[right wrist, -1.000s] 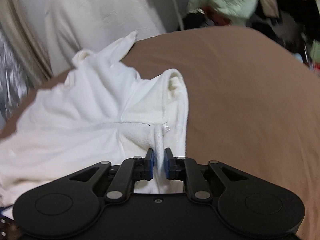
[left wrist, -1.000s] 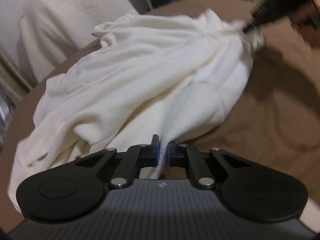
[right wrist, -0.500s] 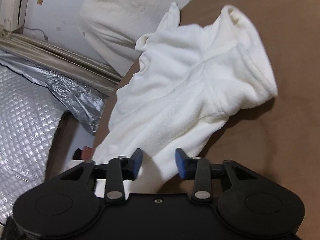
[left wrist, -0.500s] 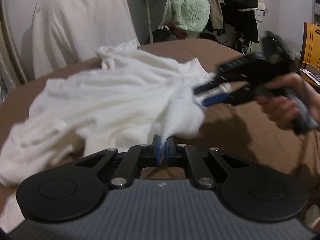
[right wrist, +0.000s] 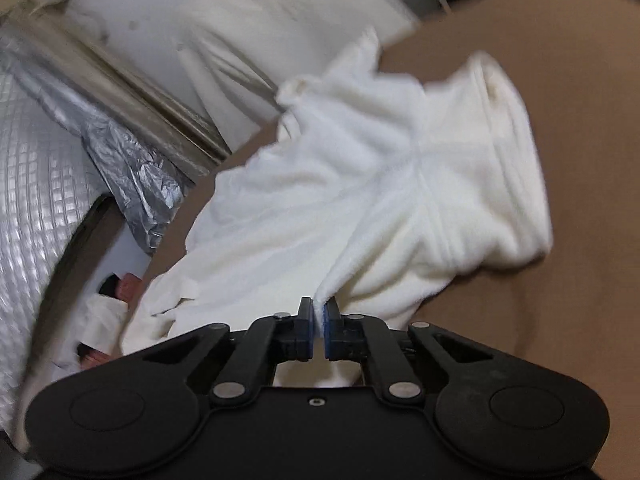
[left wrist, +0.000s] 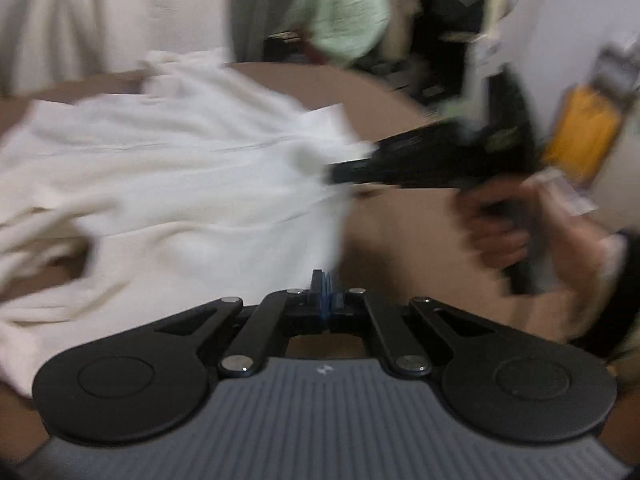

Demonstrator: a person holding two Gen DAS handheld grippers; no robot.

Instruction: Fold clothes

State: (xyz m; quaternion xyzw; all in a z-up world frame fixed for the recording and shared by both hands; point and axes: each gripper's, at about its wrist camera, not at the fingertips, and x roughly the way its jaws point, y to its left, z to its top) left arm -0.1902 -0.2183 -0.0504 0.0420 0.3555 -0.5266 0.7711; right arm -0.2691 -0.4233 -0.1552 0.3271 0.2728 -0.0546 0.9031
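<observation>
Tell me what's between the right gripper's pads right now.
A pinched fold of the white fleece garment sits between the right gripper pads, seen in the right wrist view.

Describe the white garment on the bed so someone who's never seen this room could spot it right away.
Find the brown bed that fills the room's middle. The garment is the crumpled, fleecy white piece on it, one rolled, tube-like end pointing out across the brown. Unlike the cream cloth draped upright behind it, it lies on the bed, pinched by the right gripper.
</observation>
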